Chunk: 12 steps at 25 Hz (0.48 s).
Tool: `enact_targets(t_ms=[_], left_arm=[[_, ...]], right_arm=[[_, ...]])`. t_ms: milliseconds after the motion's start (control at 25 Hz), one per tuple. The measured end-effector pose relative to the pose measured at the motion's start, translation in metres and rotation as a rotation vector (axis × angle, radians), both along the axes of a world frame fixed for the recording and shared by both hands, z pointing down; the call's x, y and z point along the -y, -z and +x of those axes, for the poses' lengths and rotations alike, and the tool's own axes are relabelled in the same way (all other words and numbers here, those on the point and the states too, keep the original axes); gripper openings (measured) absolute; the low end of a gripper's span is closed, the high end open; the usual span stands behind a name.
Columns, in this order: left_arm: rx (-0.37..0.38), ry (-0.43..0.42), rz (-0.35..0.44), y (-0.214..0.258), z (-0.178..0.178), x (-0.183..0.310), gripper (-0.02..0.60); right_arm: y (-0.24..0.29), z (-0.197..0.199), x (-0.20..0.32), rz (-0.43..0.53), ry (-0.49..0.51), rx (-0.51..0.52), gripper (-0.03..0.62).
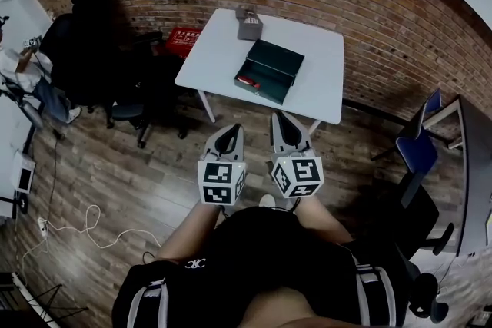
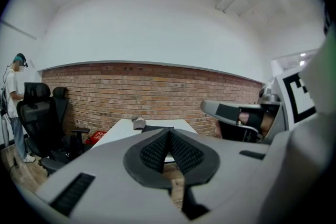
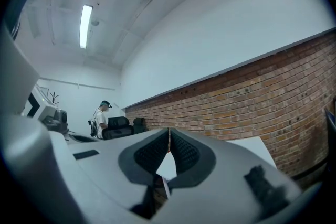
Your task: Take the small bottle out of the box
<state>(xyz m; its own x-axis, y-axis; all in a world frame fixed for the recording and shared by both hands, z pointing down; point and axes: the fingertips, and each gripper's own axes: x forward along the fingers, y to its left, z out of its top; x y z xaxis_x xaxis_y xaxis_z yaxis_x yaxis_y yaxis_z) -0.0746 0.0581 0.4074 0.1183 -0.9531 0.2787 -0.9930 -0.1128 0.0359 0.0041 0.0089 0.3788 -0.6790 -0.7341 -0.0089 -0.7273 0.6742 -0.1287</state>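
A dark green box point(image 1: 270, 71) lies open on the white table point(image 1: 215, 57), and something small and red shows inside it point(image 1: 246, 80). I cannot make out the small bottle. My left gripper point(image 1: 233, 128) and right gripper point(image 1: 280, 117) hang side by side over the wooden floor, well short of the table. Both are shut, tips together, with nothing between them. In the left gripper view the box point(image 2: 157, 128) is a dark strip on the table beyond the shut jaws of the left gripper point(image 2: 169, 132). The right gripper point(image 3: 169, 134) points up at the brick wall.
A grey object point(image 1: 248, 24) sits at the table's far edge. A red crate point(image 1: 181, 41) stands on the floor left of the table, near black office chairs point(image 1: 127, 84). A blue chair point(image 1: 417, 150) stands at the right. A person point(image 2: 12, 105) stands at the far left. Cables point(image 1: 77, 230) trail across the floor.
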Motion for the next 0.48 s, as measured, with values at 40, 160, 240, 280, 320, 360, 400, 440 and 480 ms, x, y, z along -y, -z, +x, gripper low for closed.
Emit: enact_targets(t_ms=[40, 160, 240, 280, 320, 360, 400, 440, 480], left_arm=[[0.003, 0.002, -0.004, -0.001, 0.003, 0.008, 0.012], [0.011, 0.008, -0.003, -0.001, 0.013, 0.034, 0.012], [0.015, 0.01, 0.006, 0.0, 0.021, 0.052, 0.012], [0.018, 0.011, 0.01, 0.001, 0.025, 0.06, 0.012], [0.019, 0.012, 0.015, 0.001, 0.029, 0.068, 0.012], [0.02, 0.013, 0.018, 0.002, 0.033, 0.076, 0.012], [0.02, 0.015, 0.022, 0.002, 0.037, 0.084, 0.012], [0.018, 0.018, 0.023, 0.002, 0.041, 0.09, 0.012], [0.017, 0.021, 0.022, 0.001, 0.045, 0.096, 0.012]], right_arm=[[-0.001, 0.003, 0.008, -0.002, 0.001, -0.001, 0.031], [-0.005, 0.014, 0.033, -0.007, 0.006, -0.002, 0.032], [-0.006, 0.021, 0.049, -0.004, 0.011, 0.001, 0.031], [-0.005, 0.024, 0.057, 0.0, 0.015, 0.003, 0.032], [-0.004, 0.027, 0.064, 0.005, 0.019, 0.005, 0.032], [-0.003, 0.029, 0.071, 0.009, 0.025, 0.007, 0.031], [-0.003, 0.031, 0.078, 0.012, 0.032, 0.007, 0.032], [-0.003, 0.033, 0.084, 0.013, 0.041, 0.006, 0.031], [-0.004, 0.036, 0.09, 0.013, 0.049, 0.004, 0.032]])
